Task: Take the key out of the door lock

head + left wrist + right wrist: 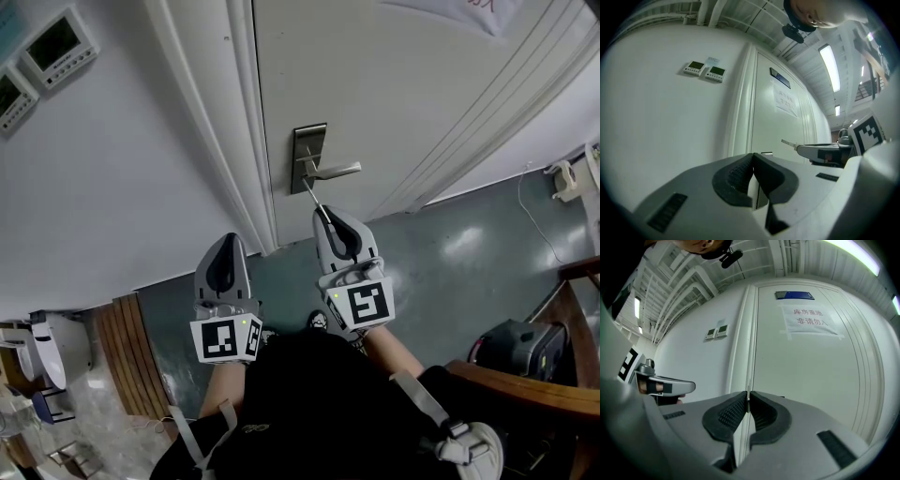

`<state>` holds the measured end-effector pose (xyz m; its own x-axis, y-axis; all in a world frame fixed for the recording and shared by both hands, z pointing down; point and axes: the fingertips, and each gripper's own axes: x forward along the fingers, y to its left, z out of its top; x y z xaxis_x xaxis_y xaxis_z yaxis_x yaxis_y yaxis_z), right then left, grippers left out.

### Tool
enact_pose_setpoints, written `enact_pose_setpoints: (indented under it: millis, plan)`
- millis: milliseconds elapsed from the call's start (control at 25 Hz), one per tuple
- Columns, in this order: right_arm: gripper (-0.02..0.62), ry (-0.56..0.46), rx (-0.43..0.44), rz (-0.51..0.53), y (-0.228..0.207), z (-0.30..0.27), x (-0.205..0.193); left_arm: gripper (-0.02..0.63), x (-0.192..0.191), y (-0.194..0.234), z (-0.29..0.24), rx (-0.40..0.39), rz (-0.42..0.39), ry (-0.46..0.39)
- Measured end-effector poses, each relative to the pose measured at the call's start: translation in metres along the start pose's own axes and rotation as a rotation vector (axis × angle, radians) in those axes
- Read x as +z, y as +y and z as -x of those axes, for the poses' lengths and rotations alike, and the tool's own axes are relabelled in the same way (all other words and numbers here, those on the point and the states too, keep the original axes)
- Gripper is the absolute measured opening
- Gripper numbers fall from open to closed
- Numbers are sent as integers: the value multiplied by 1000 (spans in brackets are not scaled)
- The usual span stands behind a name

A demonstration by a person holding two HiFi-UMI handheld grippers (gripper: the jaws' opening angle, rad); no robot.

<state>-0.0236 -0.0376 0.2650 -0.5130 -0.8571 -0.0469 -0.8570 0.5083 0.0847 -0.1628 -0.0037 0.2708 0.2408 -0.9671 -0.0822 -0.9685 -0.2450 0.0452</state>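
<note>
door (394,84): standing closed.
lock plate (308,150): carrying lever.
left hand-held gripper (228,240): idling clenched, empty.
right hand-held gripper (324,214): pinching key (312,195), tip lying at plate; unclear whether free.
Risking slip: pinching on thin edge, possibly dropping key.

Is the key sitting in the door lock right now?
No: the right gripper pinches the key, its blade bare in the air short of the door.
</note>
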Motion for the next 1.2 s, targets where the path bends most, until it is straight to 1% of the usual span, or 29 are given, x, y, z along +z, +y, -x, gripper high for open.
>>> enact_pose_setpoints:
  millis: [320,640,1200]
  plan:
    - [31,-9,-2,16,-1,5,5,23,5,-4,1,-6,19,-19]
    - [31,-8,-5,11,-2,12,4,23,4,-15,4,-30,18,-14]
    - [31,-6,9,13,-1,16,3,23,2,-19,4,-44,31,-13]
